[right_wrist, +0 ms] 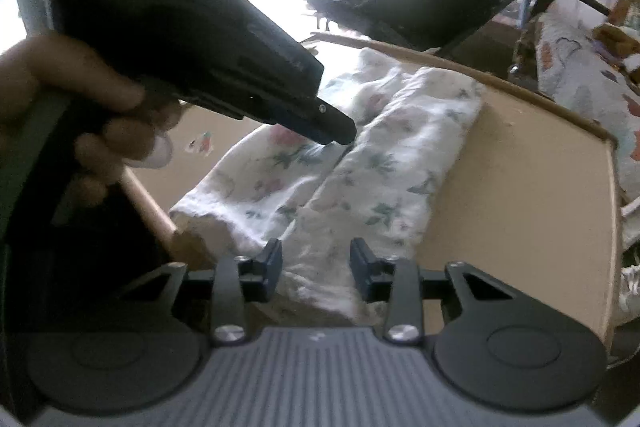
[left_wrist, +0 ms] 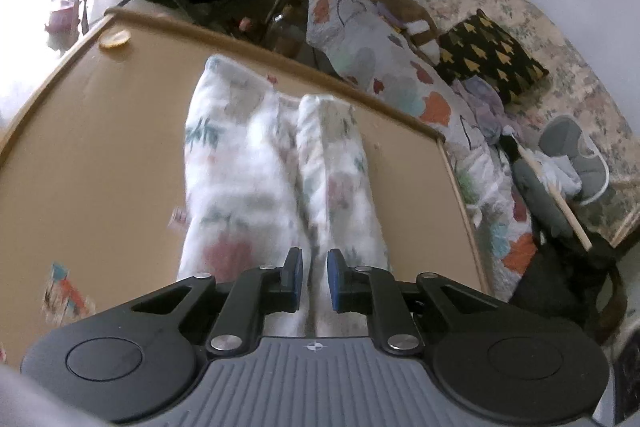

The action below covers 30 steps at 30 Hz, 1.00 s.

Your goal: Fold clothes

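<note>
Left wrist view
- Garment: I see the floral white garment point(left_wrist: 276, 171) lying flat on the tan table point(left_wrist: 100, 147), folded lengthwise into two long lobes side by side, running away from me toward the far rim.
- Left claw point(left_wrist: 314, 279): its blue pads sit slightly apart above the near end of the garment; cloth shows through the gap, but I see nothing pinched, so I read it as released.
- Surroundings: a round yellow lid point(left_wrist: 115, 39) rests near the far left corner of the table; a patterned quilt point(left_wrist: 384, 67) and a black cushion with gold trees point(left_wrist: 490, 63) lie beyond the right edge.

Right wrist view
- Right claw point(right_wrist: 316, 269): jaws parted, with the near edge of the right-hand fold between the pads; I cannot tell whether they press on it.
- Left claw, seen from here point(right_wrist: 340, 133): its tip points down at the crease between the two lobes.
- Hand point(right_wrist: 92, 115): fingers wrapped round the left claw's handle.
- Chair point(right_wrist: 440, 7): dark, beyond the table's far edge.
</note>
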### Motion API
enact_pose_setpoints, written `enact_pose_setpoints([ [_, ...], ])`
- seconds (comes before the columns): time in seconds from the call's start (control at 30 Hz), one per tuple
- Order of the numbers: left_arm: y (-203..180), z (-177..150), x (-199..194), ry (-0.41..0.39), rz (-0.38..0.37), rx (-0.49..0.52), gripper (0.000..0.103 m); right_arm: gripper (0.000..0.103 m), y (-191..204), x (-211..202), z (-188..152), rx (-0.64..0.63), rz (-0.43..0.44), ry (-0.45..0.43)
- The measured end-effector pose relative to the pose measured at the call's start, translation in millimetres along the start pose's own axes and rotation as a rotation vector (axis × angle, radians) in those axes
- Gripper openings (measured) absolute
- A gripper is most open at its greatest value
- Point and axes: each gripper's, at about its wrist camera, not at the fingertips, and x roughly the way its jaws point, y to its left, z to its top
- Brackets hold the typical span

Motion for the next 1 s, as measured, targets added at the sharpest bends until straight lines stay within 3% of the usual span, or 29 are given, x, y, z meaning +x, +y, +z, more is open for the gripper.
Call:
enact_pose_setpoints([
  [0.33, 8, -53, 0, 0.12, -0.029, -0.001, 0.018, 0.037, 8, 6, -2, -0.031, 0.044, 0.036],
  [0.77, 4, -64, -18, 0.134, -0.089, -0.025, 0.018, 0.037, 10, -3, -2, -0.099, 0.066, 0.046],
  [1.0, 2, -68, -11, 0.161, -0.081, -0.026, 0.018, 0.037, 12, 2, -5, -0.105, 0.083, 0.053],
])
